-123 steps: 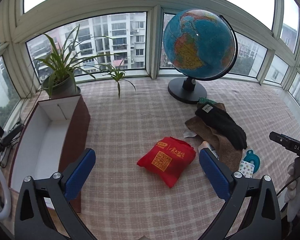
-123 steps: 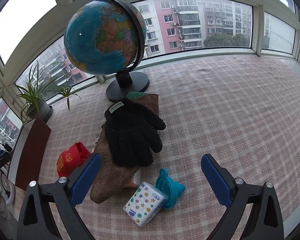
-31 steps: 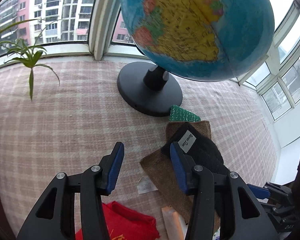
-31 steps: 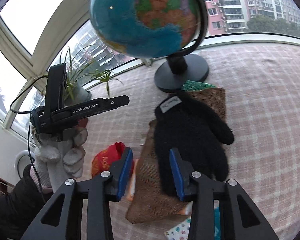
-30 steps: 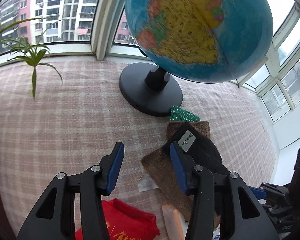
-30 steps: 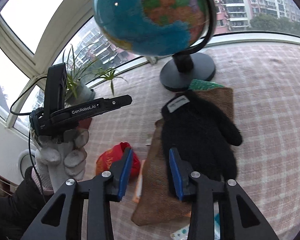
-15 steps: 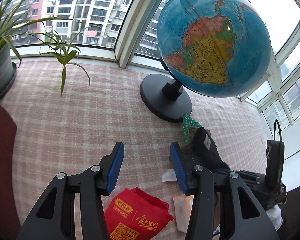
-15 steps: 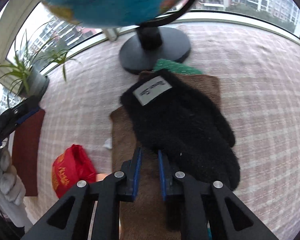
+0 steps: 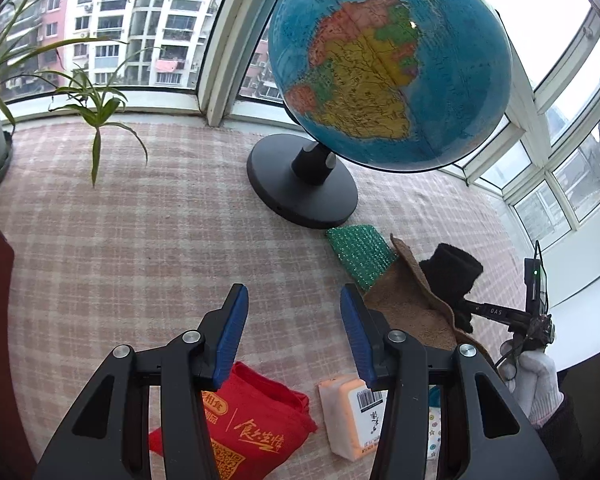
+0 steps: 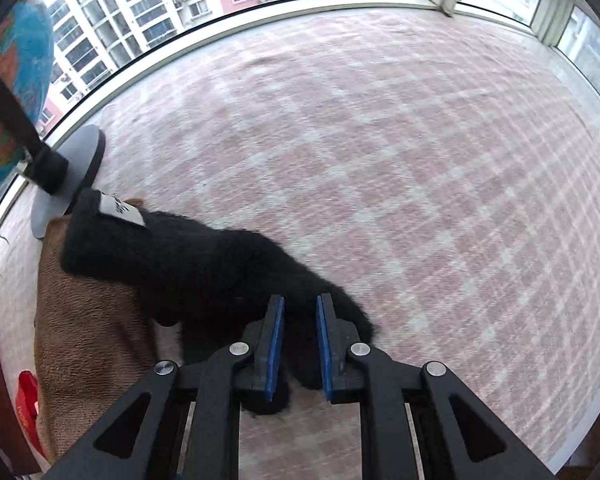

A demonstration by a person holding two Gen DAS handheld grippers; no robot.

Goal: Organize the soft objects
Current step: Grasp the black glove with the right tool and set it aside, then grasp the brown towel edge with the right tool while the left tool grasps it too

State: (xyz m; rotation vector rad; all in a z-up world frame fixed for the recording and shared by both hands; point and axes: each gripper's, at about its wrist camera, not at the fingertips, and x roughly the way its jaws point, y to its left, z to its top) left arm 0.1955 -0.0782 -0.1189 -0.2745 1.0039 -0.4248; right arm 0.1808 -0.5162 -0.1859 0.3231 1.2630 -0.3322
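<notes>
right jaws: my right gripper (image 10: 300, 340) has narrowed onto the black glove (image 10: 188, 256), pinched at its finger end.
change: a second ago those jaws were apart above it; now glove cuff lifts off the brown cloth (image 10: 80, 320).
left jaws: my left gripper (image 9: 290, 336) half open, holding nothing, above plaid worktop (image 9: 140, 240).
meaning: glove likely first item going to storage.
around: red bag (image 9: 256, 432), globe (image 9: 388, 64).

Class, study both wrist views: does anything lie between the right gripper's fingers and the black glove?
Nothing visible does. The right gripper has its pads closed on the finger end of the black glove, which lies on the brown cloth.
</notes>
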